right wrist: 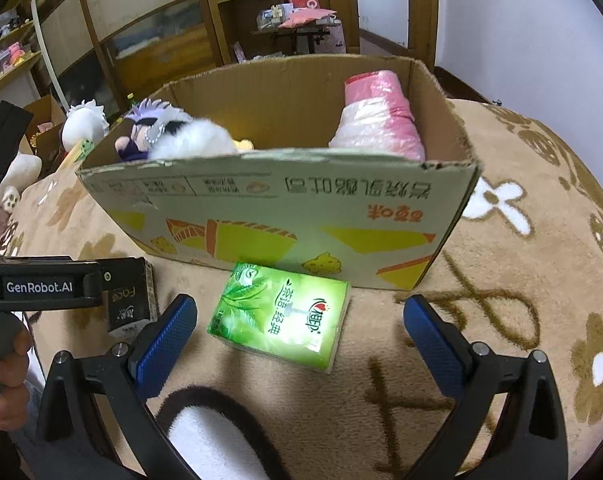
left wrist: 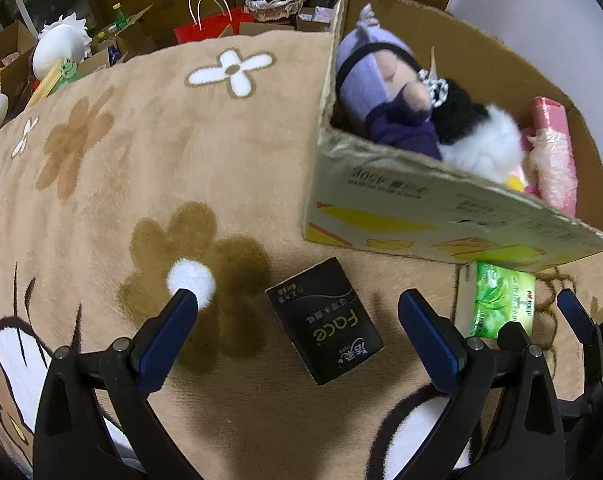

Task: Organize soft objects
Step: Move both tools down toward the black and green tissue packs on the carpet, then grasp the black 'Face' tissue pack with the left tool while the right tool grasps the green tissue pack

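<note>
A black tissue pack [left wrist: 323, 320] lies on the beige flower blanket, between the fingers of my open, empty left gripper [left wrist: 297, 300]. A green tissue pack [right wrist: 279, 316] lies in front of the cardboard box [right wrist: 285, 204], between the fingers of my open, empty right gripper [right wrist: 301, 308]. The green pack [left wrist: 501, 304] also shows in the left wrist view, with the right gripper's fingers [left wrist: 573, 312] beside it. The box [left wrist: 441, 216] holds a purple-hatted doll [left wrist: 377, 92], a black-and-white plush [left wrist: 477, 132] and a pink plastic-wrapped bundle [right wrist: 377, 116]. The black pack [right wrist: 129, 300] is partly hidden behind the left gripper body.
A white plush [left wrist: 59, 46], a red paper bag [left wrist: 211, 26] and open cartons stand beyond the blanket's far edge. Wooden shelves [right wrist: 149, 32] and a cluttered table [right wrist: 301, 20] are behind the box. The blanket [left wrist: 161, 160] spreads left of the box.
</note>
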